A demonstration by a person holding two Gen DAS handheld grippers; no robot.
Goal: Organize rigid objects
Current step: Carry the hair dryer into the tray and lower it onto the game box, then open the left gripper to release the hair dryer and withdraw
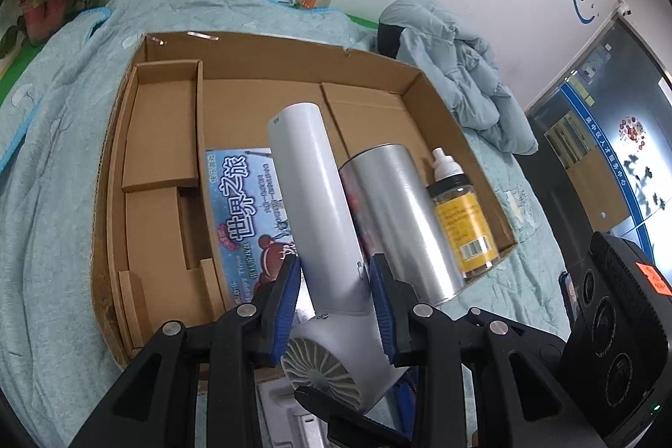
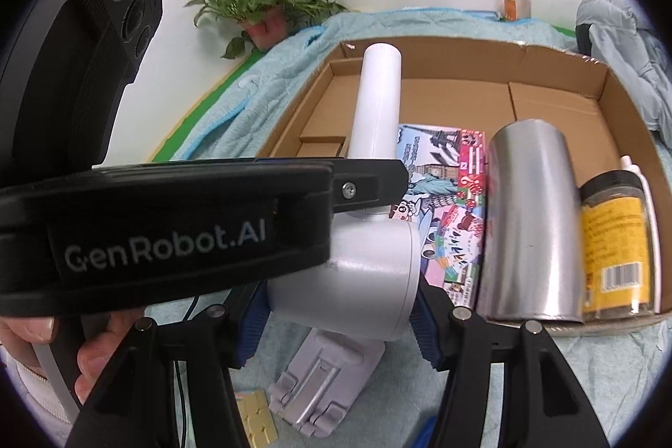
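Light blue quilted cloth [image 1: 50, 196] covered the bed, and on it lay a wide, shallow cardboard box [image 1: 269, 49] with smaller cardboard inserts folded along its left side. A pale blue padded jacket [image 1: 453, 61] was heaped beside the far right corner of the box. Inside the box, a colourful flat game box [image 1: 248, 204] lay on the floor, then a silver metal cylinder [image 1: 403, 221] on its side, and next to it, against the right wall, a small spray bottle with a yellow label [image 1: 462, 225].

A white hair dryer [image 1: 306, 187] was held above the near edge of the box, its handle pointing away over the game box. The left tongs [image 1: 336, 280] were closed on the handle just above the head, blue pads pressing both sides. The right tongs [image 2: 340, 318] gripped the round head from both sides. Below them, on the cloth, lay a grey folding stand [image 2: 319, 385].
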